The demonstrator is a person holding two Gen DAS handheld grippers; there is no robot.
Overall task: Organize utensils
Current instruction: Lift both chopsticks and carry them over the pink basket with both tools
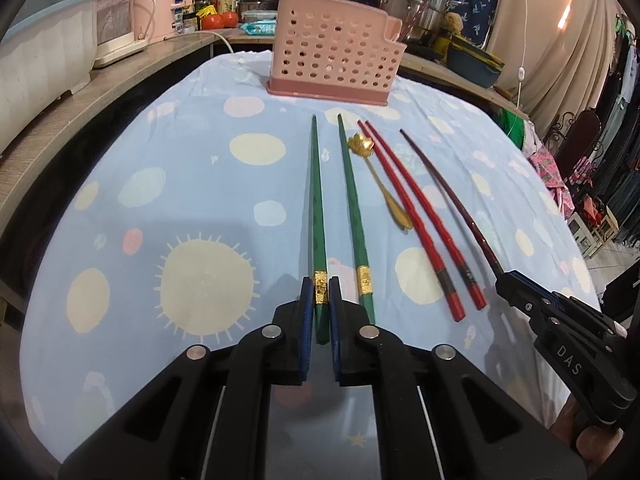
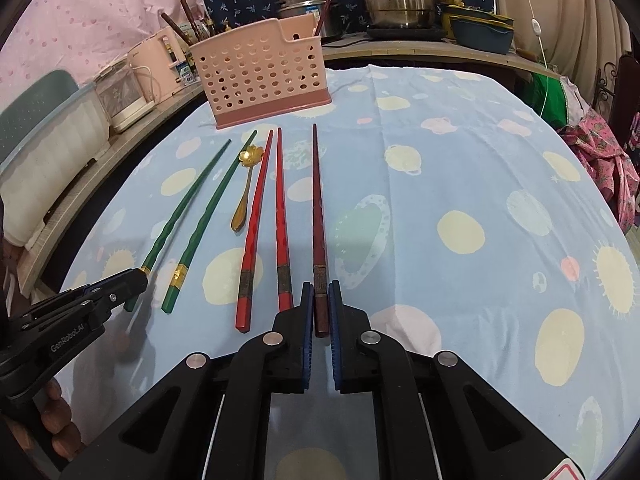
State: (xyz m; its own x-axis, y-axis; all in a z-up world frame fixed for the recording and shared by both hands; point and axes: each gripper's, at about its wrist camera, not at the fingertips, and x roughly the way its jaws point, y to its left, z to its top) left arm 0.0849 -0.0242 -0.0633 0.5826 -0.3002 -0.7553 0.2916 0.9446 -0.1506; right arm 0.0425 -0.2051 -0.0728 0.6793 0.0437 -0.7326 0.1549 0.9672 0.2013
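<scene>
Your left gripper [image 1: 321, 294] is clamped on the thick end of the leftmost green chopstick with a gold band [image 1: 318, 216], the blue pads pressing right at that band. Your right gripper [image 2: 321, 300] is closed on the butt end of the single dark brown chopstick [image 2: 318, 216], just behind its band. Both sticks lie flat on the pale blue cloth printed with suns and planets [image 1: 200, 184], tips pointing toward the pink perforated plastic utensil holder [image 1: 334, 52] at the far edge of the cloth.

Between your two held sticks lie the second green chopstick [image 1: 352, 208], the small gold spoon with a flower-shaped end [image 1: 384, 188] and the pair of red chopsticks [image 1: 416, 216], all close together and untouched.

The step in hand looks like the lift. You hold each stick at its very end, so the long tip will likely sag and swing; raise both slowly and evenly, and keep the pads squeezed firmly so neither stick pivots. Lift straight up before moving forward, since the neighbouring green stick lies just beside your left pads and the nearer red one just beside your right. Then tilt the tips downward over the holder and lower them in rather than dropping. The holder looks light, so avoid knocking its rim.
</scene>
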